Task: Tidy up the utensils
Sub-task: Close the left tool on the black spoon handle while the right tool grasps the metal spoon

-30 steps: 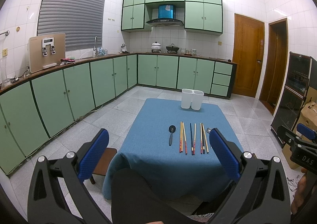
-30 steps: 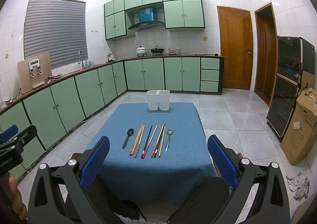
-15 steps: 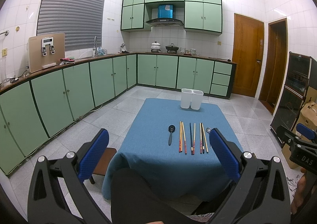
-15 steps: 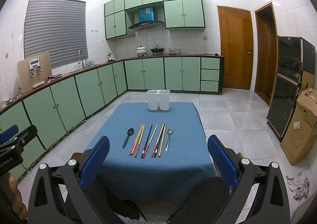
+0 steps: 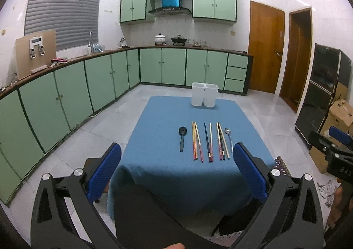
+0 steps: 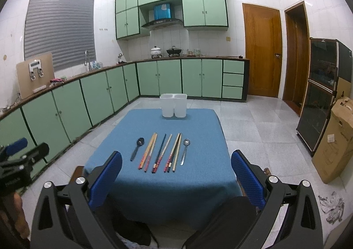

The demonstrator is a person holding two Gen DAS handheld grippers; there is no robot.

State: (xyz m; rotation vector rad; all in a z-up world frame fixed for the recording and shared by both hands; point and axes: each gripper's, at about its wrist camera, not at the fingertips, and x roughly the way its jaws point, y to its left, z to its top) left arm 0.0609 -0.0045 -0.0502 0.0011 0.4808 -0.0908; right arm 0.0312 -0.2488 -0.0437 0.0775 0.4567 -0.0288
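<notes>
A: Your left gripper point(image 5: 177, 165) and right gripper point(image 6: 176, 168): both spread wide, empty, short of the table point(image 6: 198, 121).

B: Row runs black spoon point(image 6: 137, 148), chopsticks point(image 6: 162, 152), metal spoon point(image 6: 184, 151). Holder point(image 6: 173, 105) at far edge. Start left; pinch mid-handle.

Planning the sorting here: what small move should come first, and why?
Probably bring the right claw forward toward the silver spoon, the rightmost utensil in the row. Both claws hang open and empty at the table's near edge, and the white holder at the far end has nothing showing above its rim.
</notes>
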